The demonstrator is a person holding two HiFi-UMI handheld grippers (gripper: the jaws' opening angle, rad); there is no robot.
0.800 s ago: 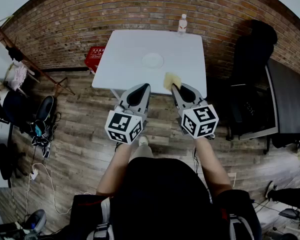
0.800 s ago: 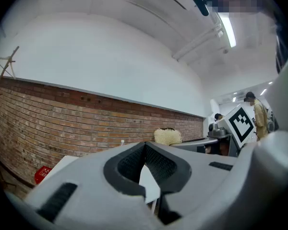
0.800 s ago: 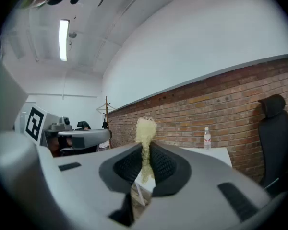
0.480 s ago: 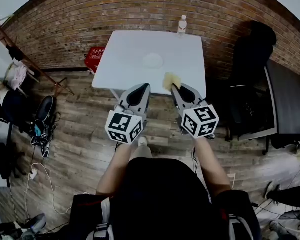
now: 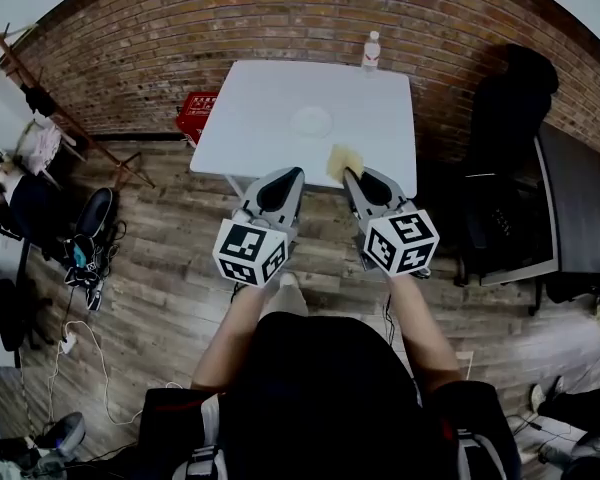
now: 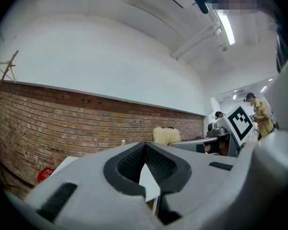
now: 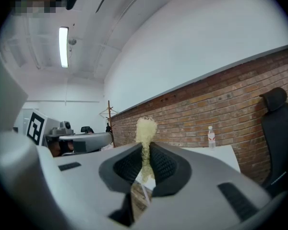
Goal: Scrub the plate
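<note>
A white plate (image 5: 311, 121) lies near the middle of the white table (image 5: 250, 118) ahead of me. My right gripper (image 5: 352, 175) is shut on a pale yellow scrubbing sponge (image 5: 342, 160), which sticks up between the pads (image 7: 145, 128) in the right gripper view. It hovers at the table's near edge, short of the plate. My left gripper (image 5: 290, 175) is shut with nothing in it, held level beside the right one, also in front of the table. In the left gripper view the sponge (image 6: 166, 134) shows above the closed pads.
A clear water bottle (image 5: 370, 51) stands at the table's far edge by the brick wall. A red crate (image 5: 195, 115) sits on the floor left of the table. A black office chair (image 5: 505, 118) and a dark desk (image 5: 580, 203) stand to the right. Bags and cables lie on the left.
Both grippers keep their places in front of the table. The head view has shifted slightly, so the table appears a touch to the right.
</note>
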